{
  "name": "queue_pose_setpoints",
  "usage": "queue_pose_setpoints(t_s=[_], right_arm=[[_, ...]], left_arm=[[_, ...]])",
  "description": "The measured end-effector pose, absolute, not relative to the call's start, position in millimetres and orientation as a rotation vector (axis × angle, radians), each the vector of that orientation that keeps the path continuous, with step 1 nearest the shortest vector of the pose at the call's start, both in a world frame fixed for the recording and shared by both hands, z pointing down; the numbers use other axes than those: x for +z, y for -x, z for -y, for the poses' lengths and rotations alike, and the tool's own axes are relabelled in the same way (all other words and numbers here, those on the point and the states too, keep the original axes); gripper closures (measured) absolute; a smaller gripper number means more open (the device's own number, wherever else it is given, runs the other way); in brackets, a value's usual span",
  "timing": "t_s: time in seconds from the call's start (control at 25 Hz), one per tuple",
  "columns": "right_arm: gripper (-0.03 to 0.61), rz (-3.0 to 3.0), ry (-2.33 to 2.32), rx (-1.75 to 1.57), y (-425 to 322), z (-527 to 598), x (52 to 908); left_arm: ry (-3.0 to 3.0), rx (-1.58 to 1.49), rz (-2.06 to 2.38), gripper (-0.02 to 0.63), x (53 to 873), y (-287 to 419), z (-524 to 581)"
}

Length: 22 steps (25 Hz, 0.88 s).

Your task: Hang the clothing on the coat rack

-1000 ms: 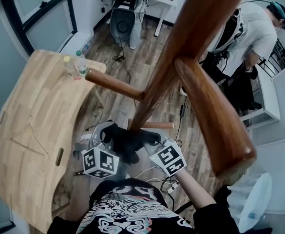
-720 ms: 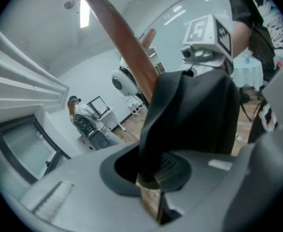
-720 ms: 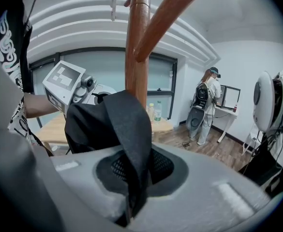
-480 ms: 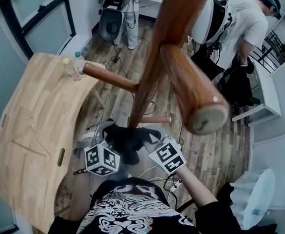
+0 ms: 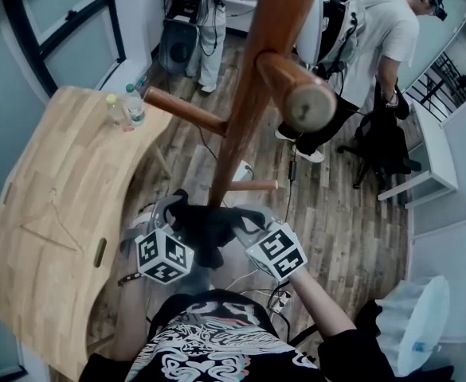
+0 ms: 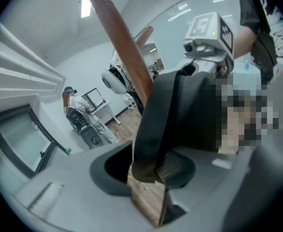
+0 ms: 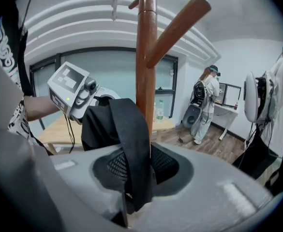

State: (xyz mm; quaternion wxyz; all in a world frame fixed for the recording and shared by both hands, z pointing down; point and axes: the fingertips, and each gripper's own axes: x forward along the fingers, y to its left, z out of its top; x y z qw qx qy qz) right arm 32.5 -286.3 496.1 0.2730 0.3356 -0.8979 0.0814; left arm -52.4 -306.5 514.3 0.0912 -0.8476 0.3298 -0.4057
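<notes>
While your left gripper (image 6: 150,178) is opening its jaws, a black band of the garment (image 6: 180,115) is hanging down between them. Floor is showing through the gap, so the pads are standing apart around the cloth rather than pinching it. Your right gripper (image 7: 131,190) is doing the opposite. Its jaws are clamping tight on another black band, and that band is running up out of the grip to the bunched cloth at the middle of its view.

Looking down from your head, the garment is sitting low in the centre of the frame. It is stretching between your two grippers, just in front of the rack (image 5: 244,110) pole and below a short peg (image 5: 252,185). It is not hanging on any peg yet.

The pole is rising from the centre to the top edge. One thick peg is pointing straight at you in the upper middle, and another is reaching to the upper left over the table (image 5: 49,205). Two bottles (image 5: 127,107) are standing on the table's far corner. A person (image 5: 376,38) is standing at the upper right.
</notes>
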Motion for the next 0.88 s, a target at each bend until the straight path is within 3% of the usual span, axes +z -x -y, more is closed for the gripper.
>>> queue_pose_setpoints(t_s=[0.6, 0.88], right_arm=[[0.482, 2.420, -0.915, 0.239, -44.5, 257.1, 491.2], [0.482, 2.429, -0.910, 0.211, -48.8, 242.2, 483.7]], left_arm=[[2.578, -1.208, -0.975, 0.506, 513.8, 57.7, 276.9], [2.550, -1.254, -0.929, 0.456, 516.5, 45.8, 256.0]])
